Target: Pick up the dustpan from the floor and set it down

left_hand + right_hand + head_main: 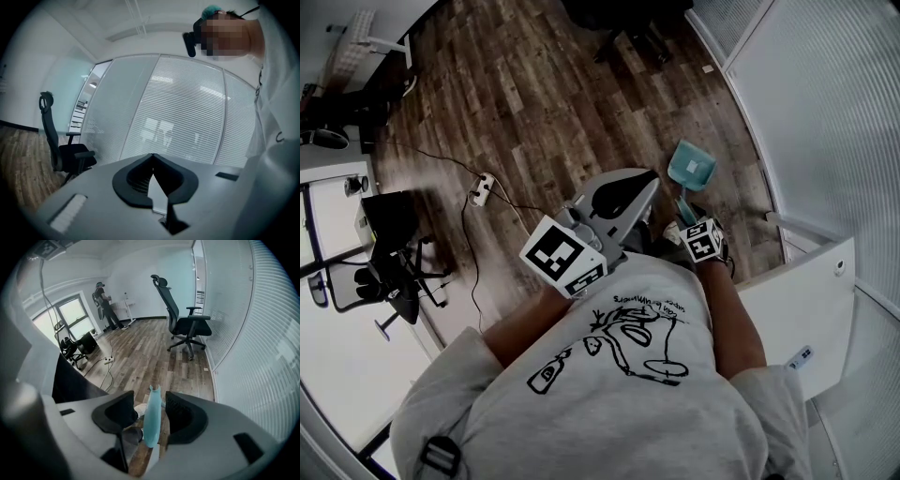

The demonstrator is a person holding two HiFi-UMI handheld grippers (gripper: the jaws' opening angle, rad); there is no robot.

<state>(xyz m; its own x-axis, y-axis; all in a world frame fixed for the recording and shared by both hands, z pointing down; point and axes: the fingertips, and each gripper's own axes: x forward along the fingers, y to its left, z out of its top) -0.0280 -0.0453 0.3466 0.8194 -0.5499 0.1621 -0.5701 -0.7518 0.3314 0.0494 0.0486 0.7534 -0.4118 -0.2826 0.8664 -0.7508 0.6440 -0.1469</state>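
The teal dustpan (690, 169) is down on the wooden floor beside the glass wall, its long handle (152, 418) rising toward me. My right gripper (150, 394) points steeply down and straddles that handle; the jaws stand apart with a gap on the left side, so it is open. In the head view the right gripper (690, 227) sits just behind the pan, under its marker cube. My left gripper (649, 180) is held level in front of my chest, away from the dustpan. In the left gripper view the left gripper (152, 157) is shut with nothing in it.
A glass wall with blinds (825, 112) runs along the right. A white panel (797, 300) stands beside my right arm. A power strip with its cable (481, 187) lies on the floor to the left. A black office chair (183, 324) stands by the wall; a person (104, 305) is far back.
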